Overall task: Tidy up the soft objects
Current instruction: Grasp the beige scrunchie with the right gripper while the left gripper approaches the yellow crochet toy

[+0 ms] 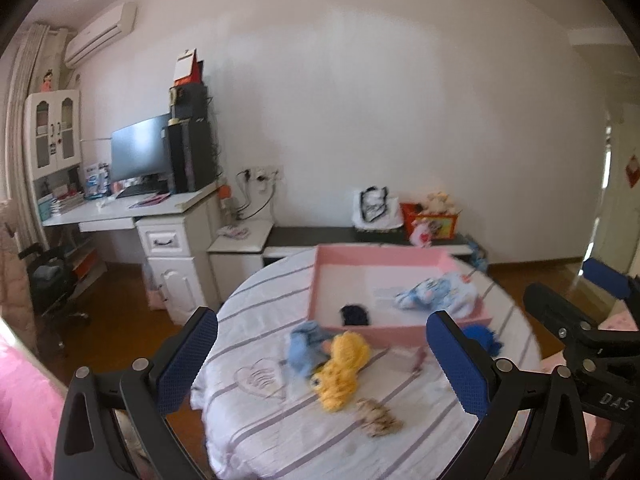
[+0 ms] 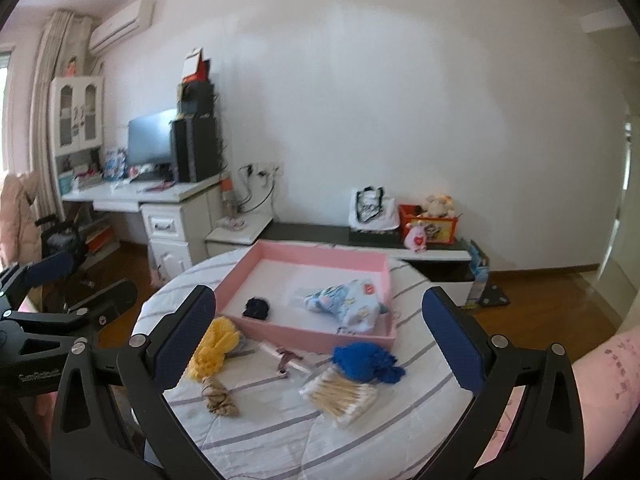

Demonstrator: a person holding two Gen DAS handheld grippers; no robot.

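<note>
A pink tray (image 1: pixel 380 252) (image 2: pixel 320 250) lies on a round table (image 1: pixel 280 440) (image 2: pixel 260 440) under a striped cloth. Inside it are a small black soft item (image 1: pixel 354 314) (image 2: pixel 256 307) and a light blue patterned bundle (image 1: pixel 436 294) (image 2: pixel 348 304). In front of the tray lie a yellow knitted piece (image 1: pixel 344 364) (image 2: pixel 216 340), a pale blue cloth (image 1: pixel 308 344), a dark blue knitted piece (image 2: pixel 364 360) (image 1: pixel 484 336) and a brown striped scrunchie (image 1: pixel 378 416) (image 2: pixel 220 396). My left gripper (image 1: pixel 320 318) hovers open over the yellow piece, empty. My right gripper (image 2: pixel 319 294) stands open above the tray's front wall, empty.
A bag of cotton swabs (image 2: pixel 340 396) and a small clear-wrapped item (image 2: pixel 286 358) lie on the table. Behind it runs a low black-topped bench (image 2: pixel 312 234) with a white bag and a red box. A desk (image 1: pixel 120 210) and chair stand at the left. A patterned sleeve (image 2: pixel 600 380) shows at the right.
</note>
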